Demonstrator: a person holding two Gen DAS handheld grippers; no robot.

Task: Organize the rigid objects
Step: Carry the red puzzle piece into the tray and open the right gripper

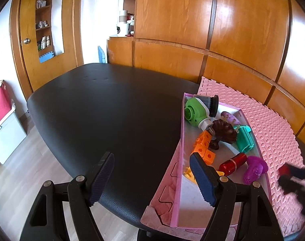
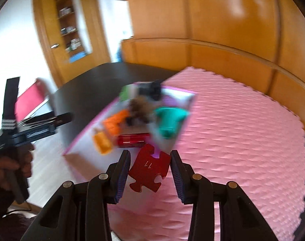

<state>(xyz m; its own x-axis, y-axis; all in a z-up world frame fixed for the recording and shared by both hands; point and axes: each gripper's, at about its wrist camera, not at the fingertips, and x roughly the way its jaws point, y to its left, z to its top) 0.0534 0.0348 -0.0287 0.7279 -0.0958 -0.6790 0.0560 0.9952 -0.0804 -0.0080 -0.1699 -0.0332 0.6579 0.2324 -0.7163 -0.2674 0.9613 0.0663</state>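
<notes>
A pink-rimmed tray [image 1: 182, 140] lies on a pink foam mat [image 1: 273, 124] and holds a green brush-like toy [image 1: 196, 110], orange cubes [image 1: 204, 150], a brown figure [image 1: 222, 132], a teal piece [image 1: 245, 138], a red cylinder [image 1: 232, 163] and a purple piece [image 1: 255, 169]. My left gripper [image 1: 152, 178] is open and empty over the black table's near edge, beside the tray. My right gripper [image 2: 150, 172] is shut on a red puzzle piece [image 2: 149, 170] marked 11, held above the mat near the tray [image 2: 88, 126]. The right view is blurred.
The black table [image 1: 104, 112] spreads to the left of the tray. Wooden cabinets [image 1: 212, 30] stand behind it. A door [image 1: 42, 40] and a white box with a red cover [image 1: 3, 120] are at the left. The right gripper shows blurred at the left view's right edge [image 1: 293, 178].
</notes>
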